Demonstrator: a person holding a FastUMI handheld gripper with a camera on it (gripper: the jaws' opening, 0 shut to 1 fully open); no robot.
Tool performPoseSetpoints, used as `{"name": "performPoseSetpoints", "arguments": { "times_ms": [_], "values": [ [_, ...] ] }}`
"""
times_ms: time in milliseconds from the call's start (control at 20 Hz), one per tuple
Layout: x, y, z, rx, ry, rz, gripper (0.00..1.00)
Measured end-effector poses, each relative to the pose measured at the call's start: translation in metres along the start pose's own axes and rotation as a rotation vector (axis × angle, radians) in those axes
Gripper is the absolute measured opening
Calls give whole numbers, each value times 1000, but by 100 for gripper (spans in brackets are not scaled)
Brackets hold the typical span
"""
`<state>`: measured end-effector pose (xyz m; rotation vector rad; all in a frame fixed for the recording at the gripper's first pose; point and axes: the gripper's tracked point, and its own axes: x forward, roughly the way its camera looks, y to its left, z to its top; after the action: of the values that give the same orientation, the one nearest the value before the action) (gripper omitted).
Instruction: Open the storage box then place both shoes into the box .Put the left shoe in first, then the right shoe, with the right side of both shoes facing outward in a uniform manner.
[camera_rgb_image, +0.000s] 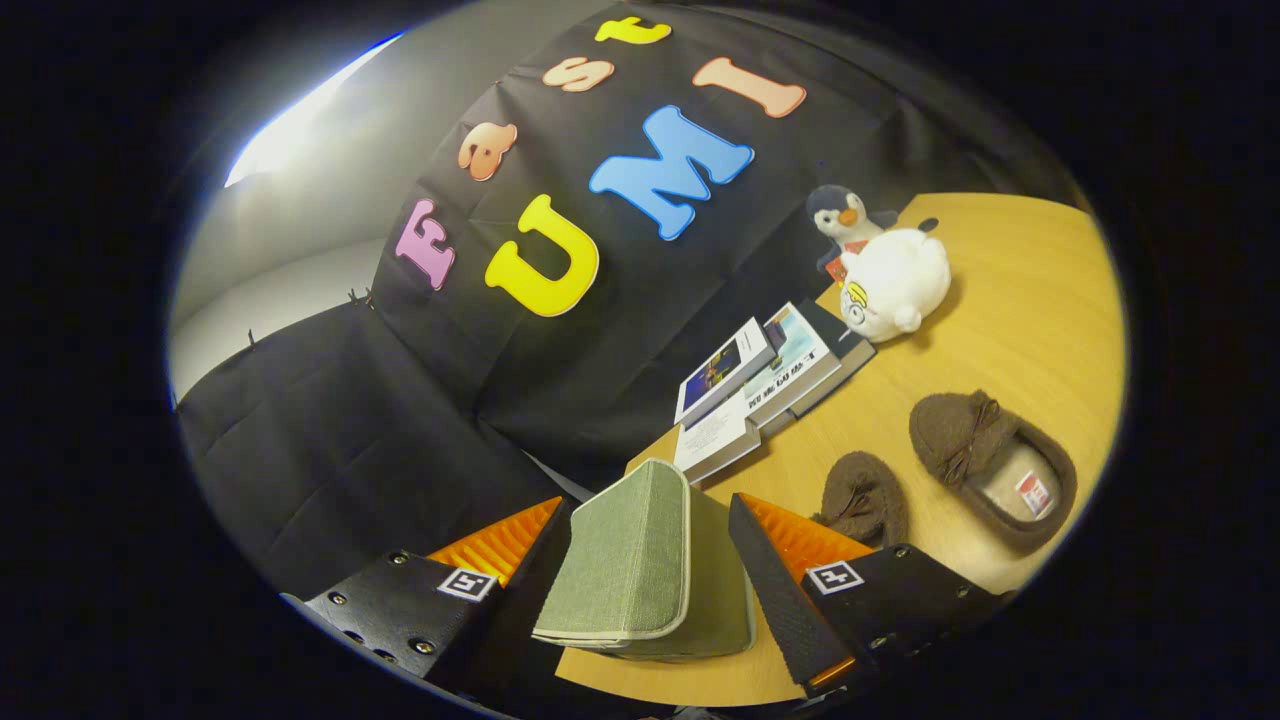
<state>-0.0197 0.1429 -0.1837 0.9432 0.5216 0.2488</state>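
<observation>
Gripper (648, 560) fingers flank the green storage box (640, 560); shoes (990, 470) beyond.

- My gripper (650, 590) stands with fingers spread; the green fabric storage box (640, 570) fills the gap between them. I cannot tell whether either finger touches it.
- Beyond the box, a stack of books (765, 385) blocks the straight path ahead.
- Past the books, a white plush toy (895, 283) and a penguin plush (845, 220) stand near the table's far edge.
- Two brown slippers, the nearer (865, 497) just beyond my right finger and the farther (995, 465), lie apart, with bare wooden table (1030, 290) between them and the plush toys.
</observation>
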Motion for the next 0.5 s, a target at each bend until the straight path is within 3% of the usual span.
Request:
{"name": "performPoseSetpoints", "arguments": {
  "times_ms": [500],
  "values": [
    [20,-5,-47,325,141,90,97]
  ]
}}
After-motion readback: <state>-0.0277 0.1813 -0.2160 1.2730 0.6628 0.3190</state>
